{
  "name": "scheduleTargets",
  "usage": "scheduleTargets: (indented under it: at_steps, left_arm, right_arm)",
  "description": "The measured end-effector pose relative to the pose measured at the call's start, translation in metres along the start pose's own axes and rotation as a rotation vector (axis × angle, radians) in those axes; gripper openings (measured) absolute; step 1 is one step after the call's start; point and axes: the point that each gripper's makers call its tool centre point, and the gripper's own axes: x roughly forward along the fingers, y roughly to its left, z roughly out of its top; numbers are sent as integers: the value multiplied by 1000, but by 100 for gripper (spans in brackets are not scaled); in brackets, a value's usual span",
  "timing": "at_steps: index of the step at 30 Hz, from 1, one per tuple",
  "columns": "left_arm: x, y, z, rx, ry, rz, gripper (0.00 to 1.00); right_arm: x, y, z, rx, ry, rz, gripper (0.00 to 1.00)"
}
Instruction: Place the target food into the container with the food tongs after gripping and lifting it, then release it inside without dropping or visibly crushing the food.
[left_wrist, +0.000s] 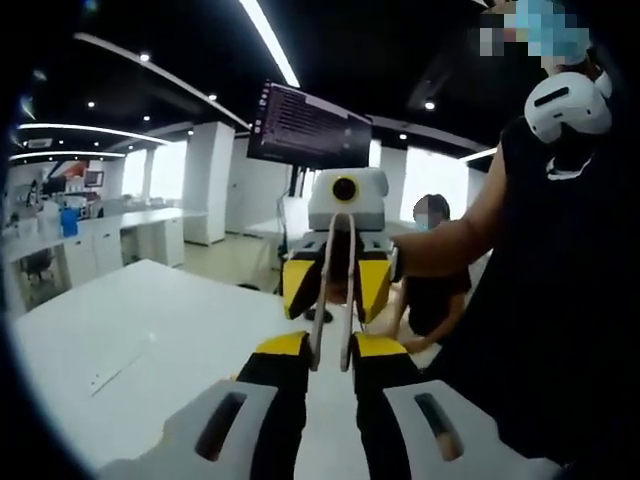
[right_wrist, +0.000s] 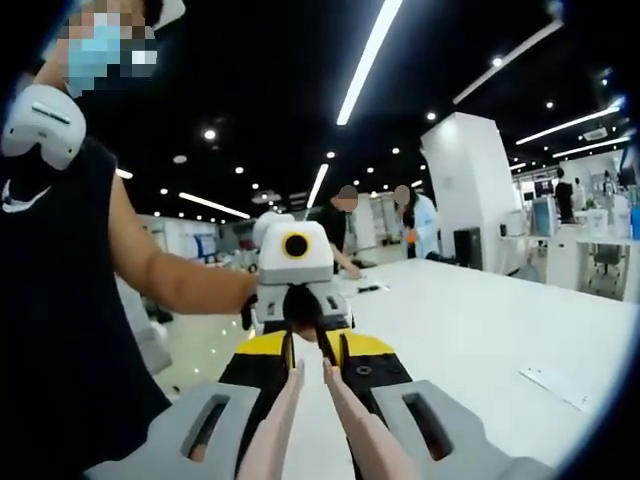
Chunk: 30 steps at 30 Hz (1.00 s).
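Food tongs (left_wrist: 320, 320) run in a line between my two grippers, which face each other above a white table (left_wrist: 150, 320). My right gripper (left_wrist: 336, 290) has the tongs between its yellow-tipped jaws. In the right gripper view the two pale tong arms (right_wrist: 275, 420) rise from the bottom between my right gripper's (right_wrist: 310, 350) jaws, slightly spread. The tong ends reach my left gripper (left_wrist: 331, 350), whose jaws stand close on either side; contact is unclear. The left gripper (right_wrist: 297, 310) appears small and head-on past the tong tips.
The person (left_wrist: 560, 280) holding both grippers stands at the table's side. Another person (left_wrist: 432, 290) leans on the table behind. A dark monitor (left_wrist: 310, 125) hangs beyond. A paper slip (right_wrist: 555, 385) lies on the table (right_wrist: 480, 330), and two people (right_wrist: 345, 225) stand far off.
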Motion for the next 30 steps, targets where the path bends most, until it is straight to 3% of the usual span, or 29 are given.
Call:
scheduleTargets:
  at_steps: [9,15,20,26,30]
  left_arm:
    - [-5,7,-4,17,-7,52,20]
    - [-12,17,-10,12,10,111,40]
    - [-25,32,-14,12,8,187,49]
    - [-37,44,-31,7,37,272,59]
    - [-51,51,-54,22,80,366,60]
  right_arm:
    - [1,-7,-2,-17,21,-38,21]
    - [-5,-16,0,-12,28,-65,21]
    - [-12,-24,2,-13,42,-96,23]
    - [-23,-34,-1,-15,80,-128,24]
    - [-32,-42,-4,-23,116,-153,24]
